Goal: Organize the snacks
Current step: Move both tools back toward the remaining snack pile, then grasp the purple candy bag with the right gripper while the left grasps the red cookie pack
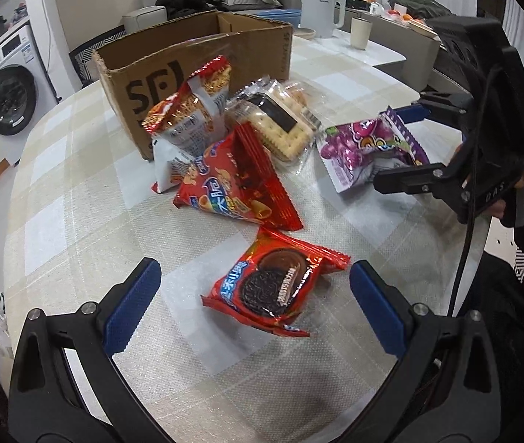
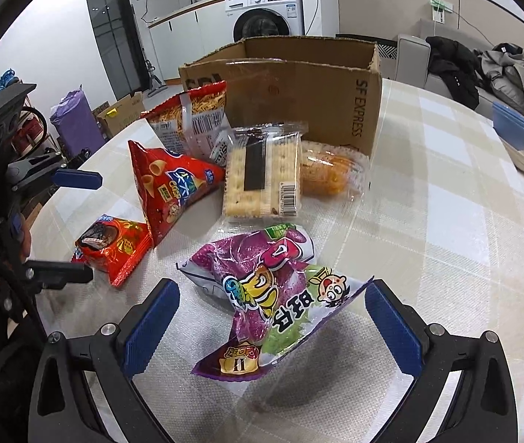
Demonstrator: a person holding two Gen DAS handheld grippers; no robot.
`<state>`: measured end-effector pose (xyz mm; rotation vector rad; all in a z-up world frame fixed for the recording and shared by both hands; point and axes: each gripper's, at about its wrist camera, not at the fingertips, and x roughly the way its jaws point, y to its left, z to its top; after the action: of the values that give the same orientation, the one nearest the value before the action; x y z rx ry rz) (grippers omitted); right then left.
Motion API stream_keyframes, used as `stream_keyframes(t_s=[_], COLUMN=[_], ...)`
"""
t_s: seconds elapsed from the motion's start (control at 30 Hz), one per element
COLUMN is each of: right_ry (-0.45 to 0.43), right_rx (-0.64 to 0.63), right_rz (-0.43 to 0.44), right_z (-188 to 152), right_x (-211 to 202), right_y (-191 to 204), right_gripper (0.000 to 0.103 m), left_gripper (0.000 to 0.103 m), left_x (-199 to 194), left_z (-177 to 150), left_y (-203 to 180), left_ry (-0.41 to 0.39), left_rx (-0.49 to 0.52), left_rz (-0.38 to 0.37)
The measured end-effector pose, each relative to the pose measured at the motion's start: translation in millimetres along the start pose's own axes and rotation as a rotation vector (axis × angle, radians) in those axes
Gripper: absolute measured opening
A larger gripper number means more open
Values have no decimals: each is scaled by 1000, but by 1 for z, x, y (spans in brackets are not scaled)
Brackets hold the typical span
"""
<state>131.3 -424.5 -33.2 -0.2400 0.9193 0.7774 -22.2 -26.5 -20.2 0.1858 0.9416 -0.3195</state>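
White kettle (image 1: 321, 13) and cup (image 1: 360, 32) on far tabletop edge; washing machine (image 2: 267, 13) by wall; jackets (image 2: 513, 74) piled on sofa; blue tub (image 2: 513, 125); purple bag (image 2: 73, 118).

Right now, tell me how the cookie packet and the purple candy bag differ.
The cookie packet is red and fairly smooth; the purple candy bag is crumpled. The cookie packet lies between the left gripper's open fingers, the candy bag between the right gripper's. Both rest ungrasped on the table.
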Motion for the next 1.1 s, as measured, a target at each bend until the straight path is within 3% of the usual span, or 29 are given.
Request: stream_keyframes(t_s=[0.4,0.63,0.9,1.1], right_ry=[41,57,57,27], right_rx=[13,-35,-44,-50], right_rz=[11,-41,-54,-85], right_z=[-5,-9,-10,-6], right_x=[19,27,33,32], right_y=[-5,5,14,16], right_gripper=[102,102,102,82], left_gripper=[102,102,102,102], left_x=[18,38,43,39], left_z=[-3,-5,-7,-11], left_y=[-3,-1,-1,0], left_ry=[40,82,72,64], left_rx=[24,9,10,16], left_rz=[-32,-54,-56,-59])
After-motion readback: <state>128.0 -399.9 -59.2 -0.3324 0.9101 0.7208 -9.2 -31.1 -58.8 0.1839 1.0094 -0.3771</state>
